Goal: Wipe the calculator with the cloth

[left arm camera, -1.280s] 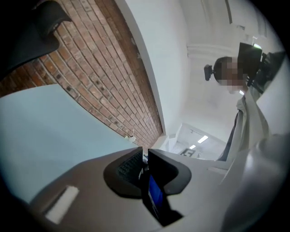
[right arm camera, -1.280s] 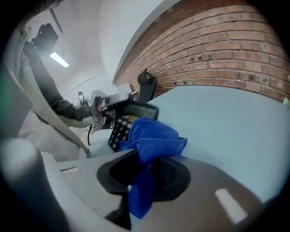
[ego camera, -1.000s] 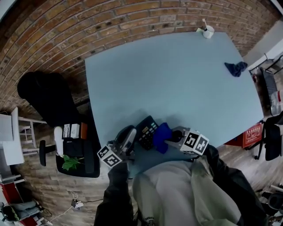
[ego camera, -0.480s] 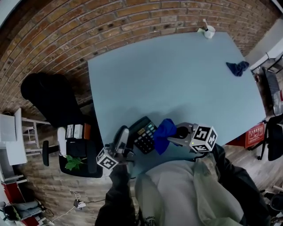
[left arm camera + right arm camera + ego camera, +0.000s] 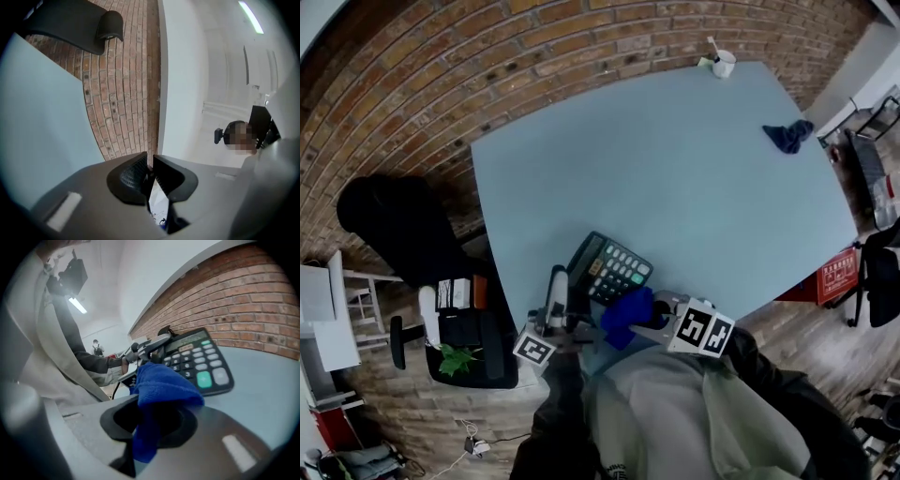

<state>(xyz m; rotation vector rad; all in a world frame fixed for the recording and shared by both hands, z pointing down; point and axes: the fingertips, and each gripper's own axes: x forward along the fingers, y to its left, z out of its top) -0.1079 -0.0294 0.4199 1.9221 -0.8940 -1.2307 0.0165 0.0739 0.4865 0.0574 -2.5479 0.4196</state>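
Step in hand, as I read it: the wipe itself, about to begin or between strokes. Your left gripper (image 5: 565, 284) is clamped on the near-left edge of the calculator (image 5: 611, 266), jaws almost together on that thin edge. It holds the calculator tilted over the table (image 5: 675, 169), close to the near edge toward the near-left corner. Whether the far end rests on the surface cannot be told. Your right gripper (image 5: 649, 315) is closed on the blue cloth (image 5: 161, 390), which bunches out ahead of the jaws. The cloth sits just beside the calculator's near side; contact not confirmed. The next move likely calls for bringing the cloth wad flat onto the key face and drawing it across. Your left grip must stay firm, since a narrow edge hold could let the calculator pivot under pressure. Elsewhere the table is pale blue and mostly bare. A white mug (image 5: 724, 64) stands at the far right corner, and a second dark cloth (image 5: 787, 137) lies near the right edge. A brick wall (image 5: 487, 56) runs behind. A black chair (image 5: 389, 220) and a low stand with a green plant (image 5: 455, 357) sit off the left edge.
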